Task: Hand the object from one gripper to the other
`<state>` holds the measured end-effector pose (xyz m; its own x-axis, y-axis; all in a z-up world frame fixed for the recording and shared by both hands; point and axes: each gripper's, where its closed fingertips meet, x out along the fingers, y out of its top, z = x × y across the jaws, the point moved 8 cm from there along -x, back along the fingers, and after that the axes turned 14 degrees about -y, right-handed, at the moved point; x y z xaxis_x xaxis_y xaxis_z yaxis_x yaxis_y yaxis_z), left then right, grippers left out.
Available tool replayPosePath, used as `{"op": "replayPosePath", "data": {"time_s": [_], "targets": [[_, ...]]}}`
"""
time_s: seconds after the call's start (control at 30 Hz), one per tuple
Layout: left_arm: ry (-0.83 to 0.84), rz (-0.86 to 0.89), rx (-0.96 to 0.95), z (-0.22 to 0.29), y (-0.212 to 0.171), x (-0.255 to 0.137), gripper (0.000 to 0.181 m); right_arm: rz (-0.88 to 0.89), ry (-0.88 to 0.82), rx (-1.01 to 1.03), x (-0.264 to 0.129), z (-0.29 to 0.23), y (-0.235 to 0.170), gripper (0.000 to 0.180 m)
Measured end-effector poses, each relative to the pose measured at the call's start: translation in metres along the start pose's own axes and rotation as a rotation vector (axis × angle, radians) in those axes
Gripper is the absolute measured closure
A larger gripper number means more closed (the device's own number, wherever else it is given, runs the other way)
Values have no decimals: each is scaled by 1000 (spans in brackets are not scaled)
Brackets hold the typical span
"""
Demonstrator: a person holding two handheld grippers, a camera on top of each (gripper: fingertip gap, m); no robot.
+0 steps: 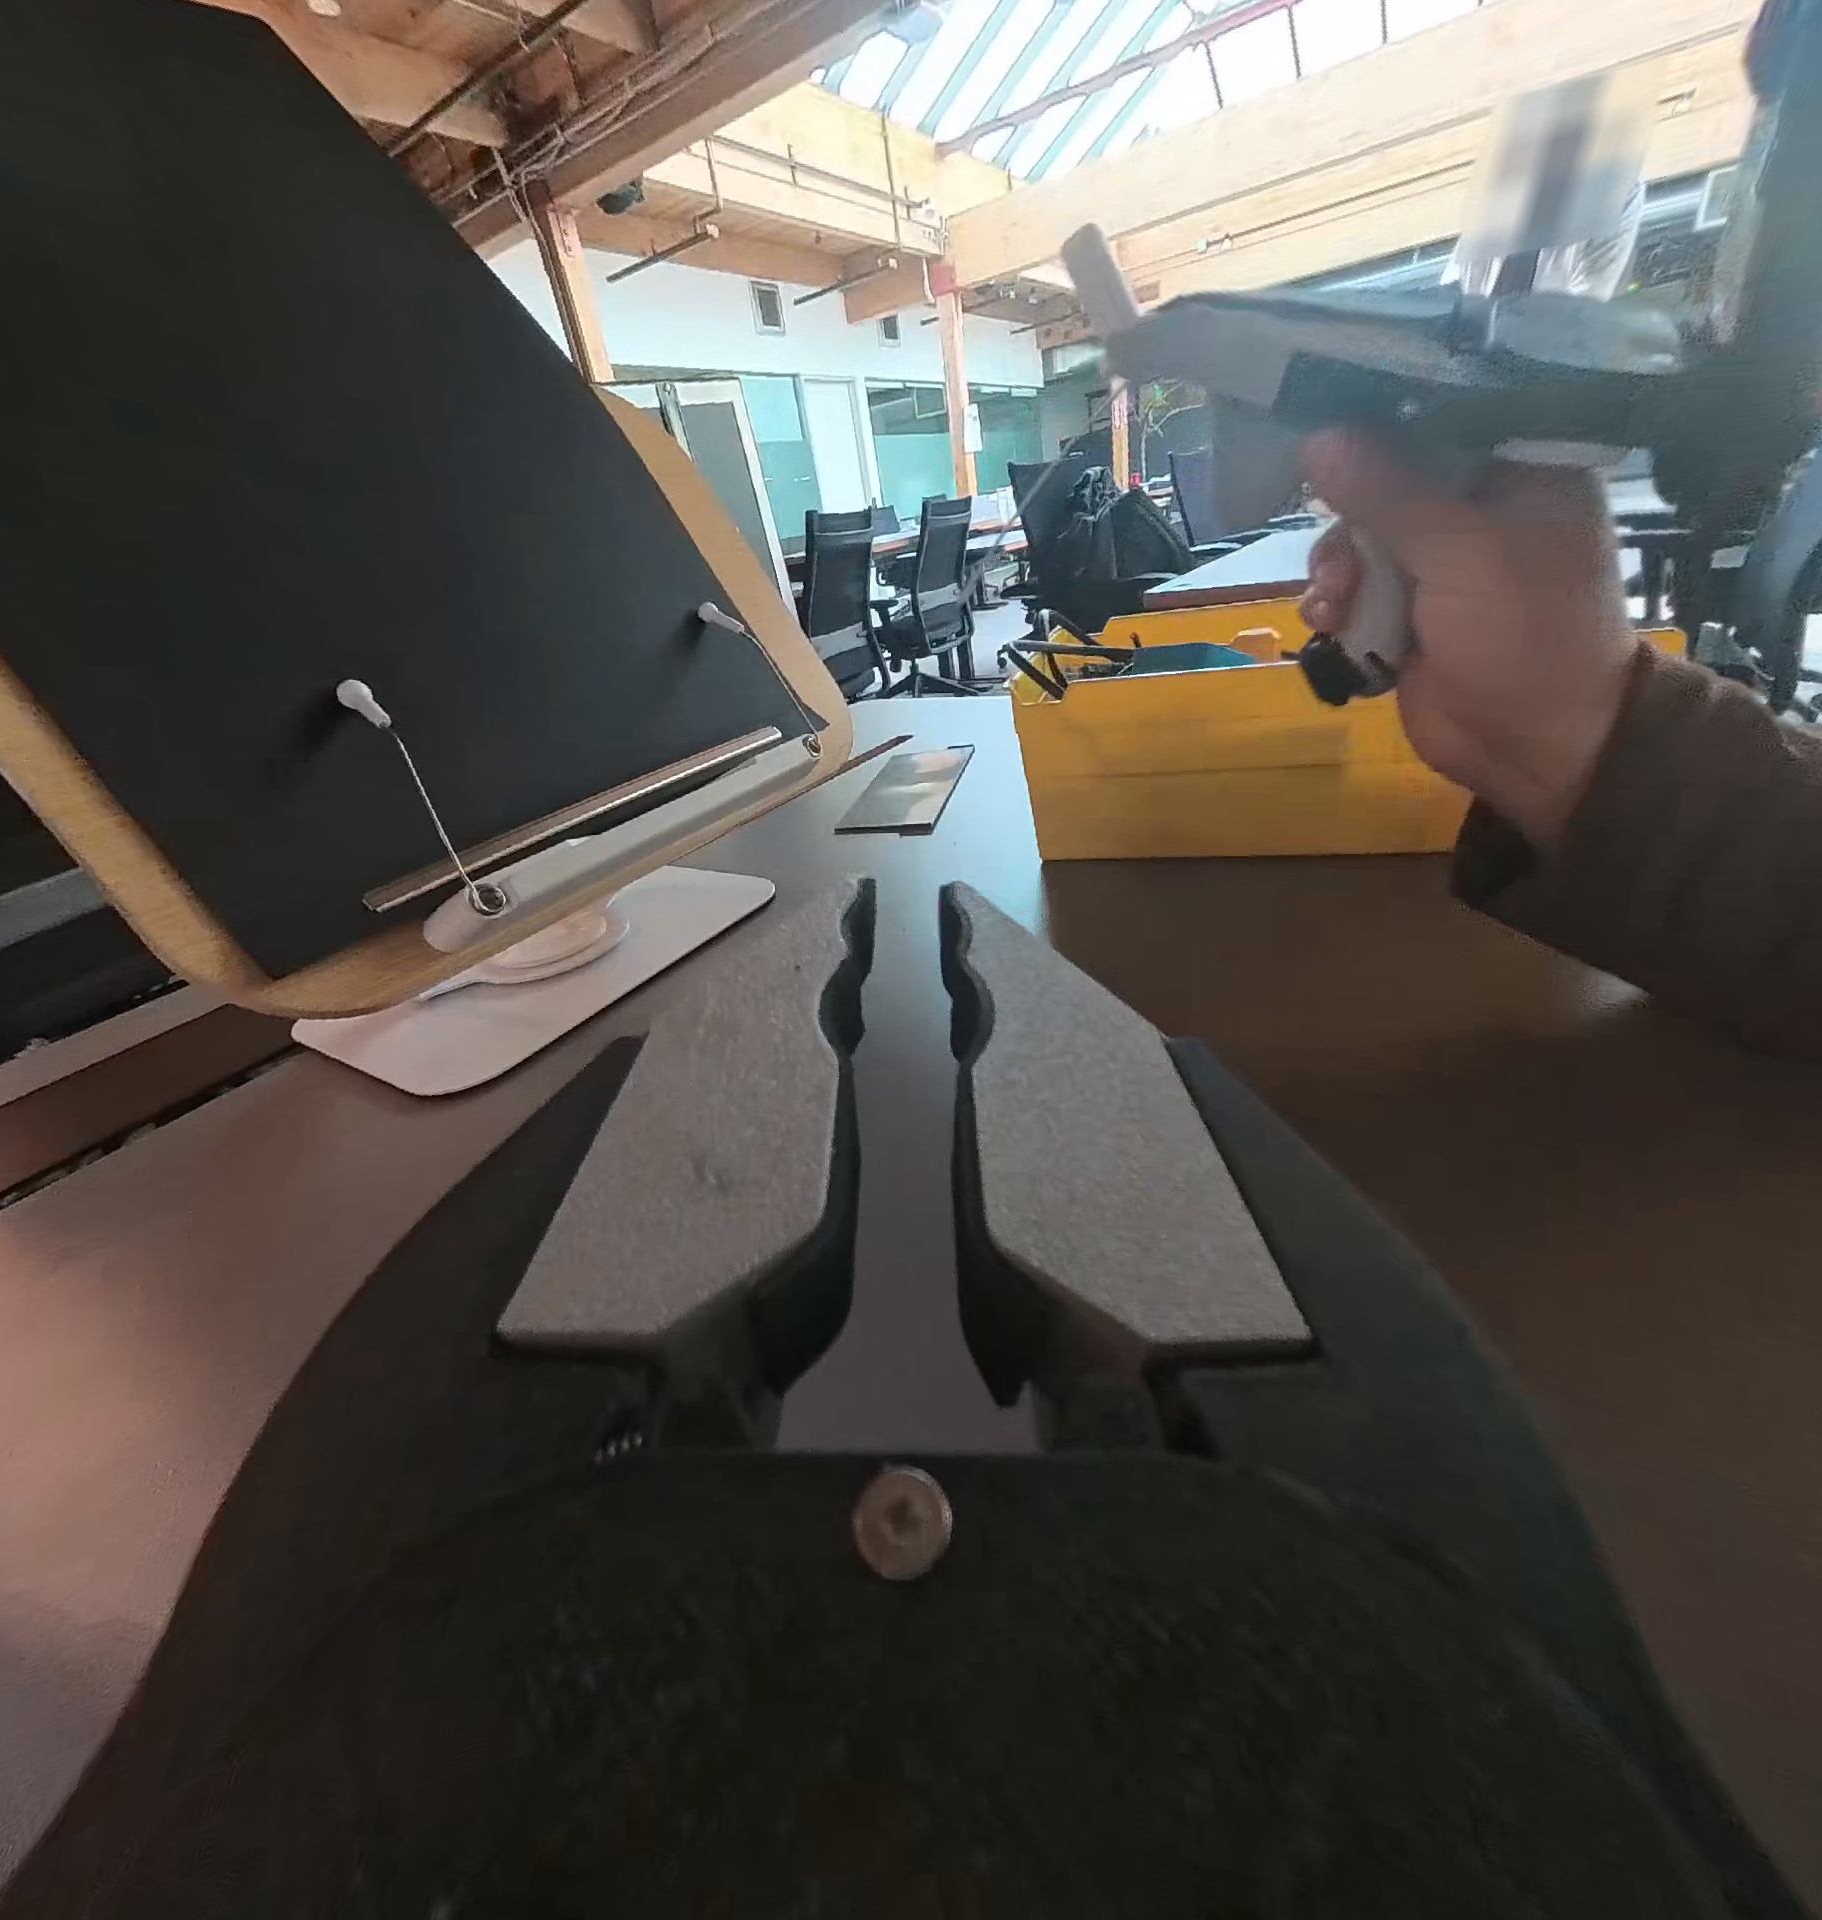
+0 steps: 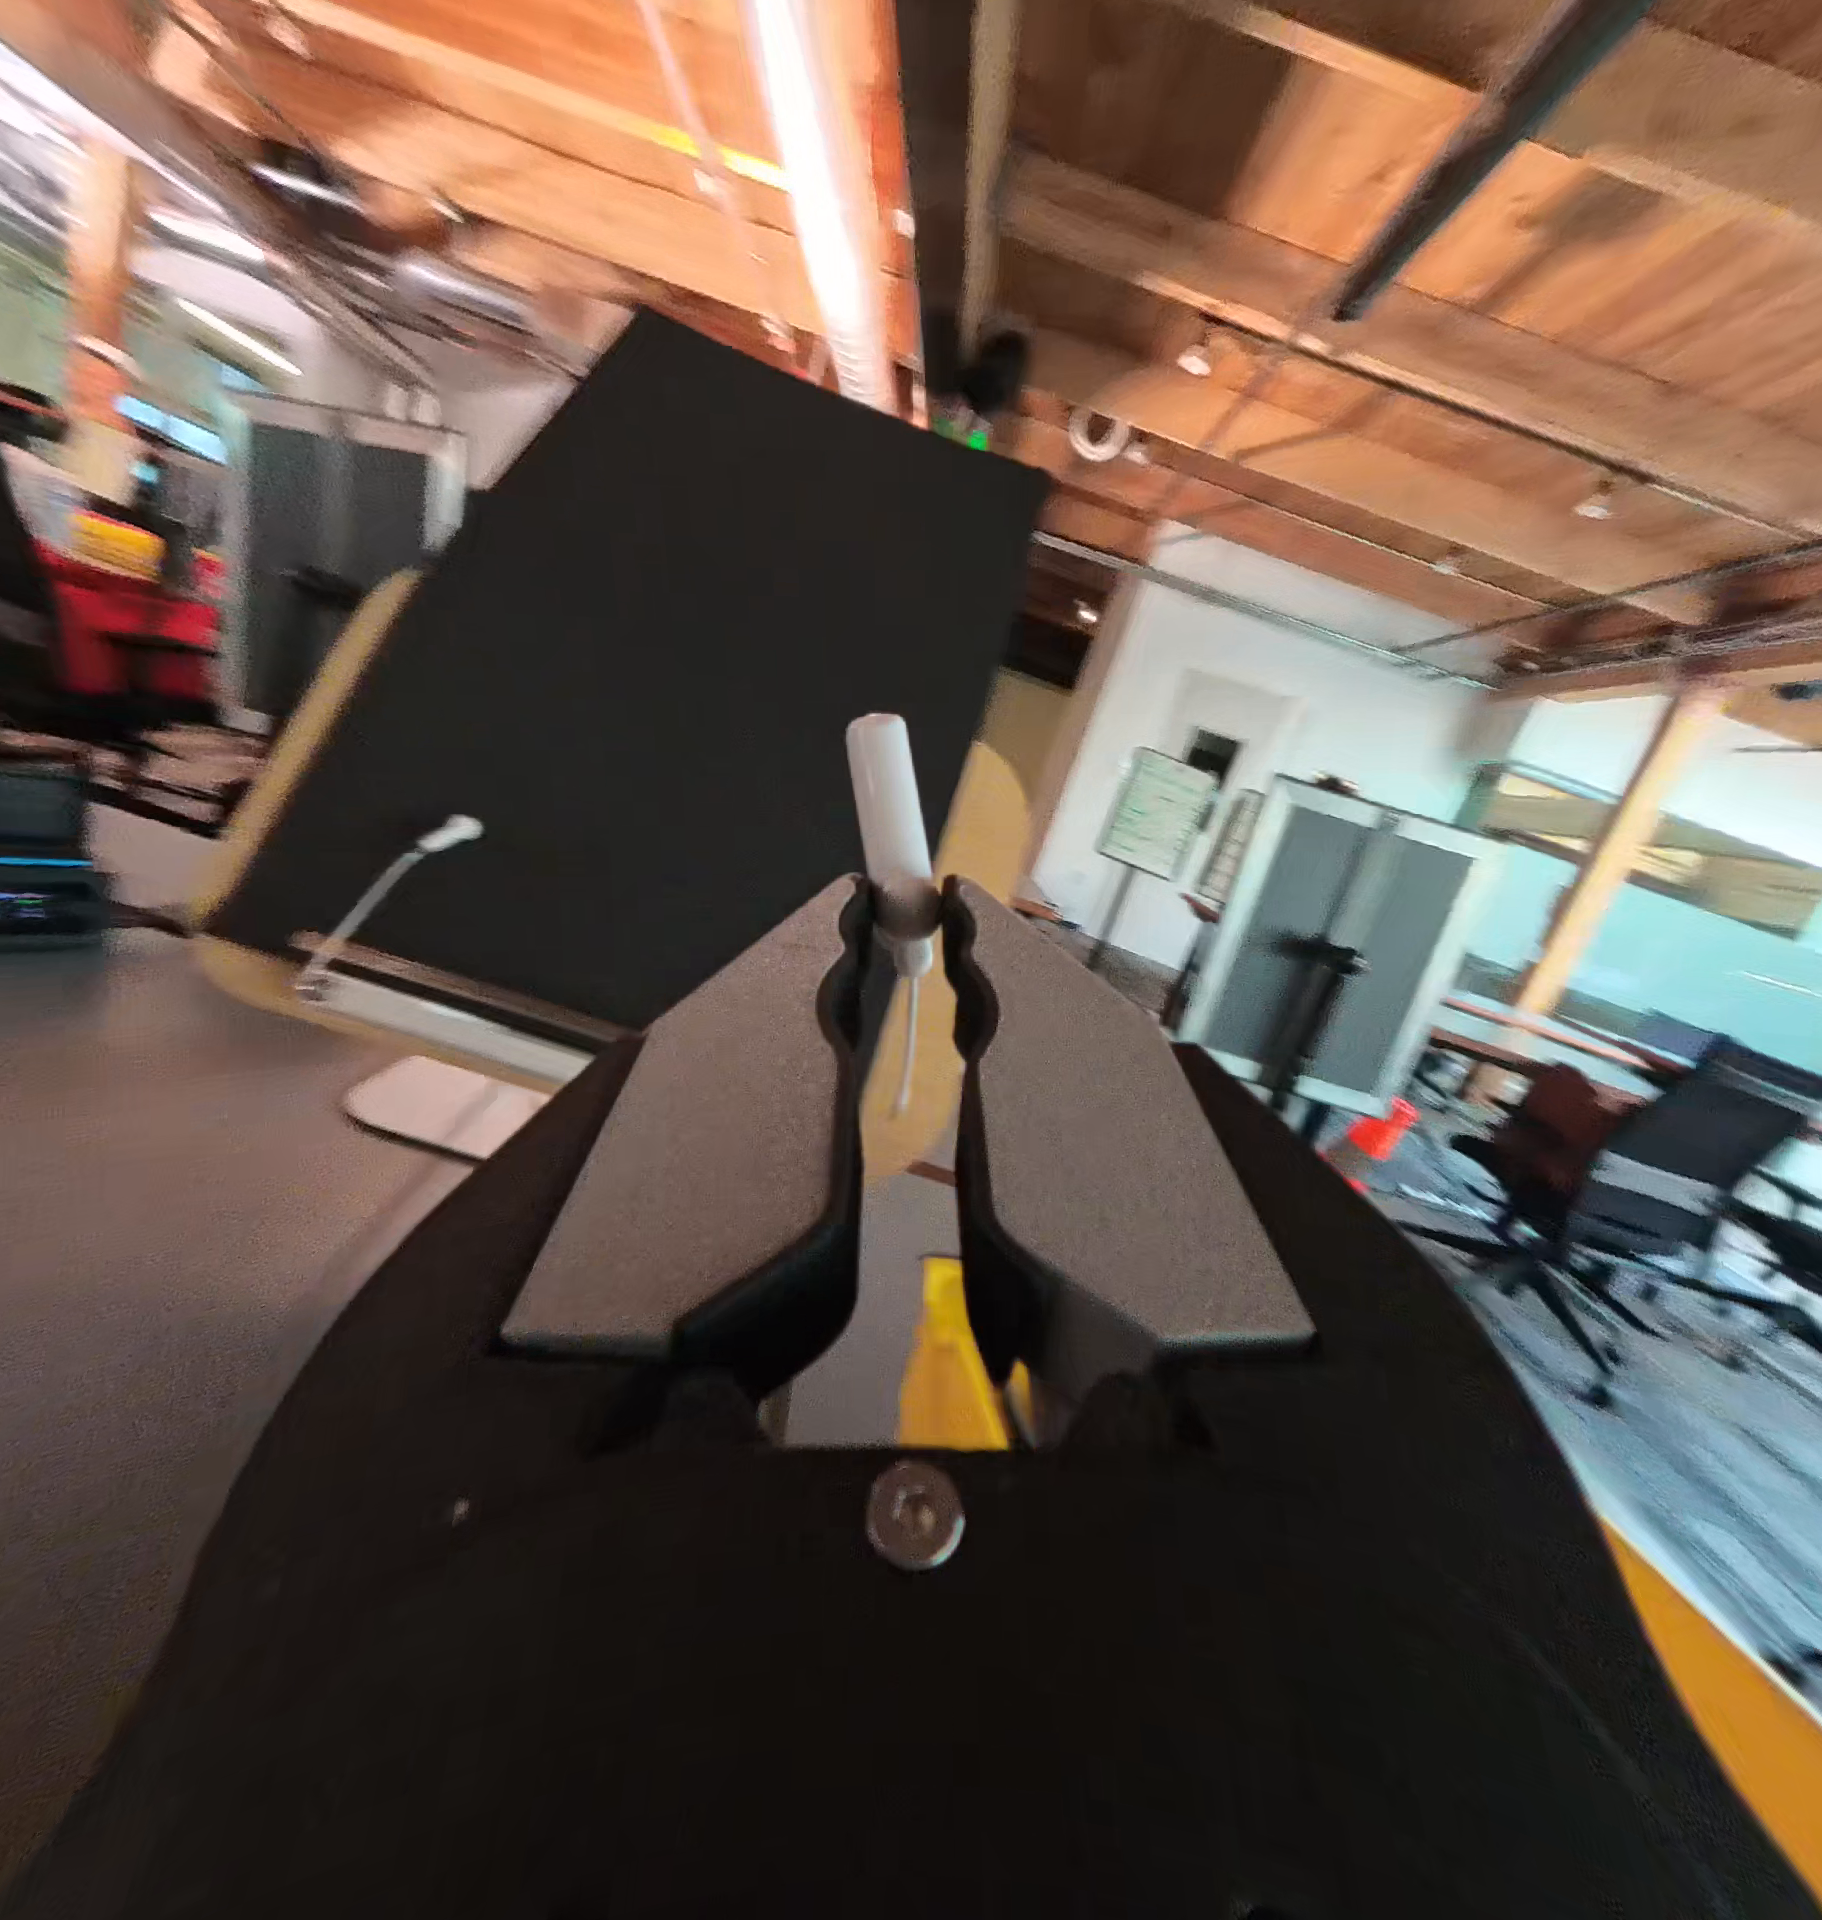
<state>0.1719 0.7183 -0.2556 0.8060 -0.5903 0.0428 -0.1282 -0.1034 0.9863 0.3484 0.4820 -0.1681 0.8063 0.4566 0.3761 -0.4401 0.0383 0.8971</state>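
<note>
A small white tube (image 2: pixel 883 805) with a thin stem below it stands upright between the tips of my right gripper (image 2: pixel 902 904), which is shut on it and held up in the air. In the left wrist view the right gripper (image 1: pixel 1135 338) is blurred at the upper right, with the white tube (image 1: pixel 1094 272) sticking up from its tip and a person's hand (image 1: pixel 1489 623) under it. My left gripper (image 1: pixel 907 904) is low over the dark table (image 1: pixel 1302 1143), empty, with only a narrow gap between its jaws.
A black book stand with a wooden rim (image 1: pixel 294 540) on a white base (image 1: pixel 533 997) stands at the left; it also shows in the right wrist view (image 2: pixel 658 675). A yellow bin (image 1: pixel 1229 769) sits at the back right, a flat grey plate (image 1: pixel 907 790) beside it. Left tips to right tips: about 25 cm.
</note>
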Motion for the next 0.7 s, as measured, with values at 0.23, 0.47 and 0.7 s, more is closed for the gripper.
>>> {"op": "replayPosePath", "data": {"time_s": [0.23,0.47,0.7], "targets": [[-5,-23,22,1,0,1,176,-206,-90,-235,13,45,1,170],[-10,-30,12,0,-1,1,176,-609,89,-234,22,59,-49,170],[-17,-74,17,1,-7,3,177,-990,265,-238,9,63,-99,170]]}}
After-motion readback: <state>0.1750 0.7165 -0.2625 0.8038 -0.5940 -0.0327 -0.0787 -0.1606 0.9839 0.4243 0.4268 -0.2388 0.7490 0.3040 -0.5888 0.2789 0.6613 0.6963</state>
